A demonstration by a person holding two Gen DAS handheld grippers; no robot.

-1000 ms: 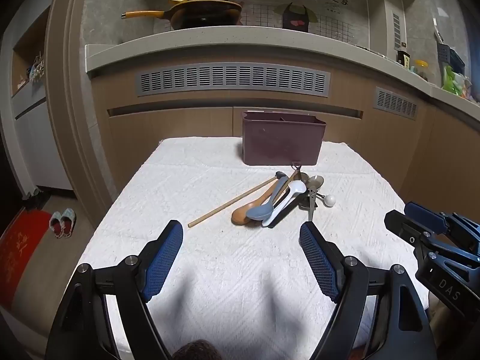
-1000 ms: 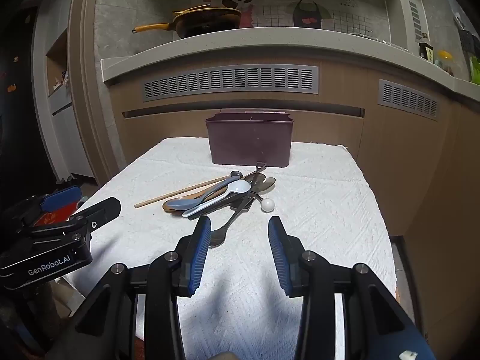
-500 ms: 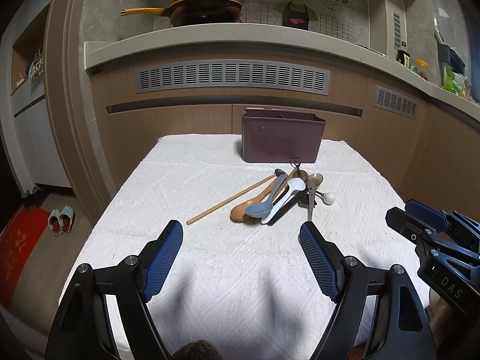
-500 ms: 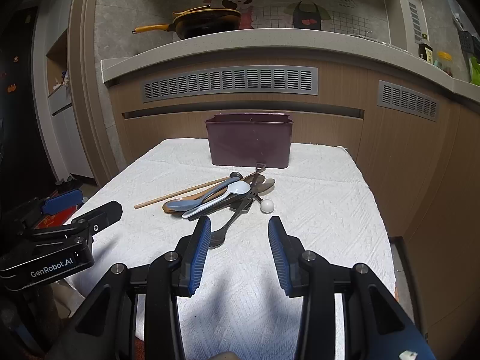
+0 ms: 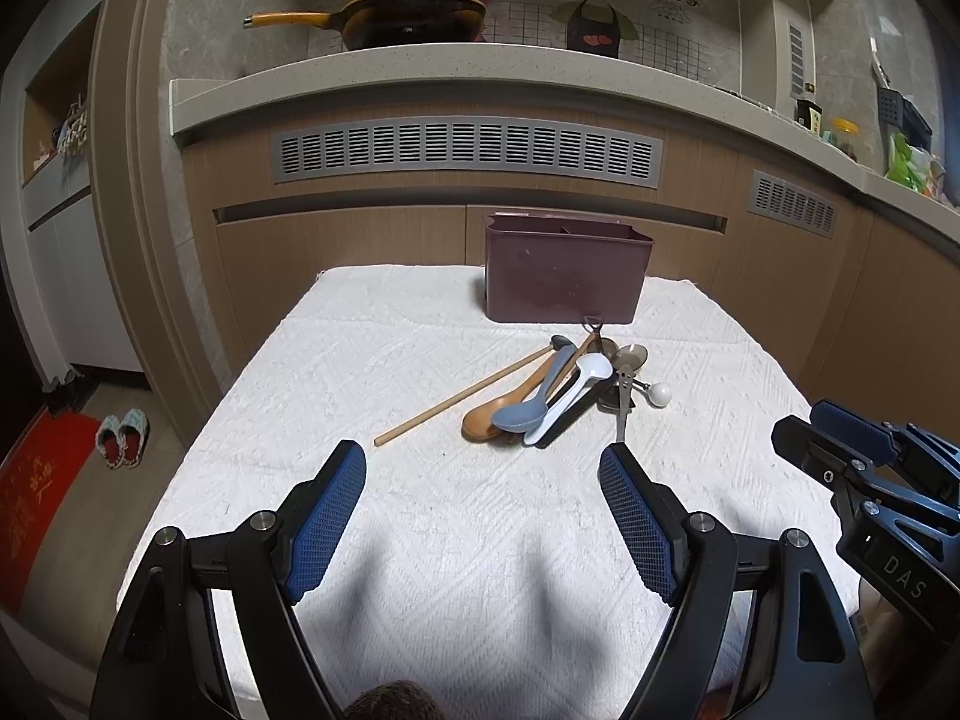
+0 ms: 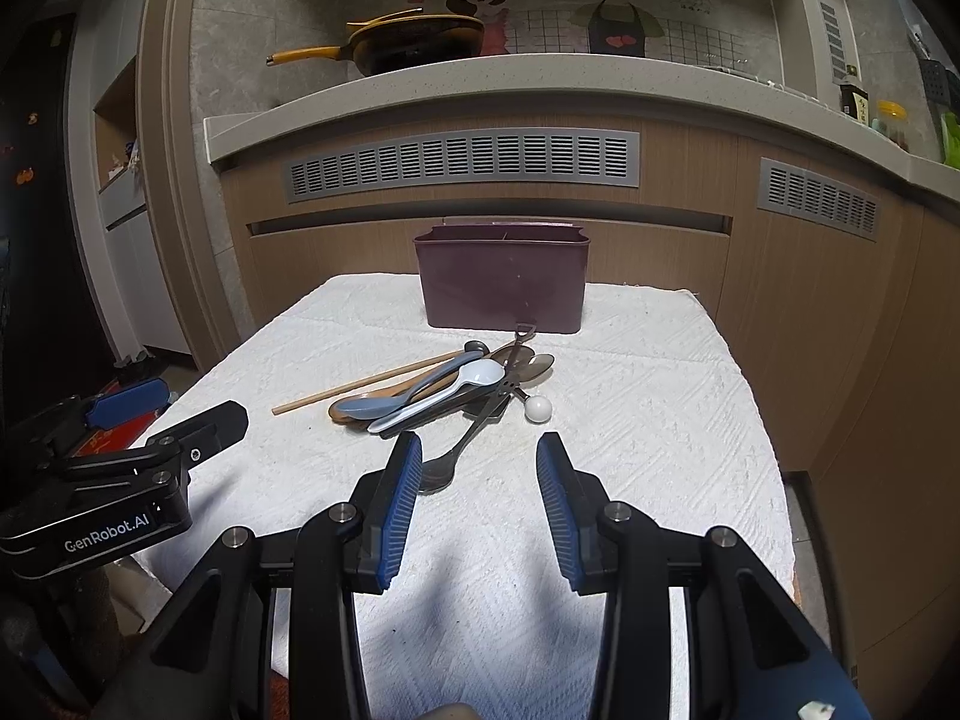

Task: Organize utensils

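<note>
A pile of utensils lies on the white cloth: a wooden chopstick [image 5: 462,393], a wooden spoon [image 5: 483,420], a blue-grey spoon [image 5: 519,414], a white spoon [image 5: 591,369], a dark metal spoon [image 6: 441,468] and a piece with a white ball end [image 5: 661,394]. Behind the pile stands a dark maroon holder box [image 5: 564,276], also in the right wrist view [image 6: 504,279]. My left gripper [image 5: 483,468] is open and empty, short of the pile. My right gripper [image 6: 477,459] is open and empty, its left finger next to the dark spoon's bowl.
The white cloth covers a small table [image 5: 420,510] with edges on all sides. A wooden counter front [image 5: 468,222] rises just behind it. A yellow-handled pan [image 5: 408,18] sits on the counter top. Slippers [image 5: 123,438] and a red mat lie on the floor, left.
Both grippers have drifted slightly; the view shifted a little, with the pile and box sitting marginally higher in frame. Nothing was taken hold of.
</note>
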